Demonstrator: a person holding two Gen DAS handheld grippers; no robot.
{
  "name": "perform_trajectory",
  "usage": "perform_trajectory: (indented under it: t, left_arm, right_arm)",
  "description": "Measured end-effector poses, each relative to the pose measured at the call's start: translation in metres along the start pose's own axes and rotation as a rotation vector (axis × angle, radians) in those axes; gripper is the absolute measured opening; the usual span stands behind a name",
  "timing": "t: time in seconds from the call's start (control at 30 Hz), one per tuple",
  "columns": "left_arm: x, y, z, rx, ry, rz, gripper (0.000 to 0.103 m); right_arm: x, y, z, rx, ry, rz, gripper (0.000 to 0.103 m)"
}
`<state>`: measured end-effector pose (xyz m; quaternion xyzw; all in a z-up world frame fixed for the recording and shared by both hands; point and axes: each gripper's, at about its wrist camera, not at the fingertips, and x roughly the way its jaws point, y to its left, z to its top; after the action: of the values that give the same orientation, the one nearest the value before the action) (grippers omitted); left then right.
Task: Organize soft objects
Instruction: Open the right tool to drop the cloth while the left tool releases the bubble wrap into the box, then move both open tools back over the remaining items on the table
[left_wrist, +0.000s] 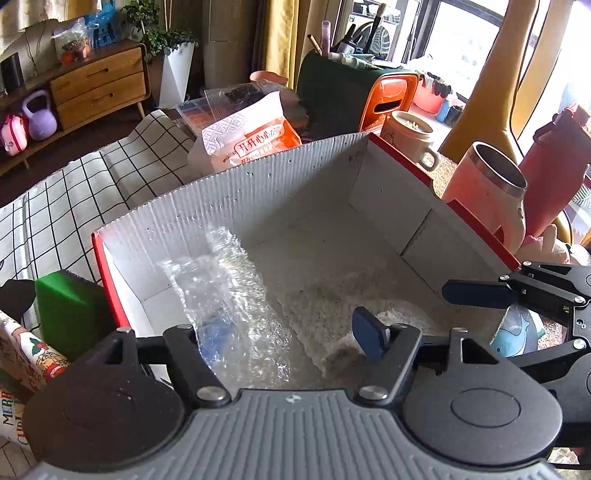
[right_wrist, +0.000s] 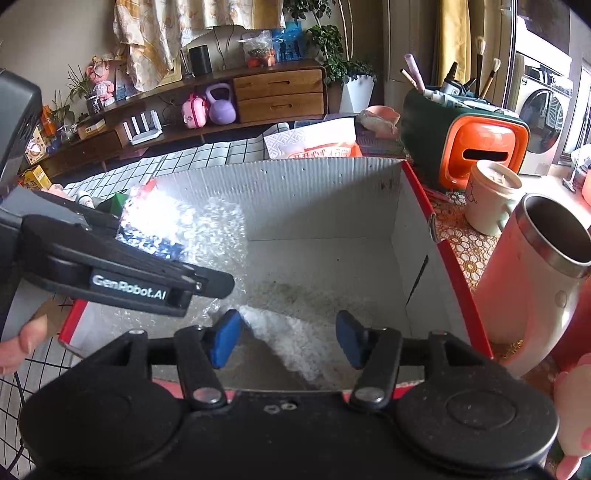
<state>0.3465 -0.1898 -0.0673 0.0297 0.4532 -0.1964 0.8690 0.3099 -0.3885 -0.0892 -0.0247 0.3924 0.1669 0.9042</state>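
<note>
A crumpled sheet of clear bubble wrap (left_wrist: 225, 291) lies inside an open-topped cardboard box with grey corrugated inner walls and a red outside (left_wrist: 280, 177), slumped against the box's left wall and spilling down onto its floor. Sunlight glares off the plastic, and something dark blue shows through its folds near the left wall. Beside it, toward the near edge of the box floor, rests a fluffy white-and-tan piece of pile fabric (left_wrist: 369, 325), lying flat and rumpled, its pale side catching the light. The bubble wrap's lower edge meets the fabric's left border. The far right corner of the box floor holds neither item.
</note>
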Motion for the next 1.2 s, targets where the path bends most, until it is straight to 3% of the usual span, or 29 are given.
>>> perform_trajectory:
  t: [0.33,0.43,0.57,0.7,1.2]
  left_arm:
    - [-0.036,0.004,-0.005,0.016,-0.045,-0.003,0.073]
    - [-0.042,0.004,-0.006,0.026,-0.042,-0.008,0.082]
    - [-0.056,0.006,-0.007,-0.01,-0.076,-0.084,0.082]
    - [-0.07,0.003,-0.006,-0.018,-0.123,-0.116,0.099]
    - [-0.149,0.019,-0.027,0.003,-0.231,-0.051,0.1]
  right_arm:
    - [-0.03,0.002,0.002,-0.007,-0.058,0.002,0.08]
    - [-0.039,0.005,0.003,-0.013,-0.074,-0.005,0.084]
    - [-0.052,0.009,0.002,-0.016,-0.095,-0.002,0.085]
    - [-0.064,0.011,0.0,-0.017,-0.116,0.002,0.088]
    - [-0.099,0.029,0.002,-0.041,-0.162,0.022,0.097]
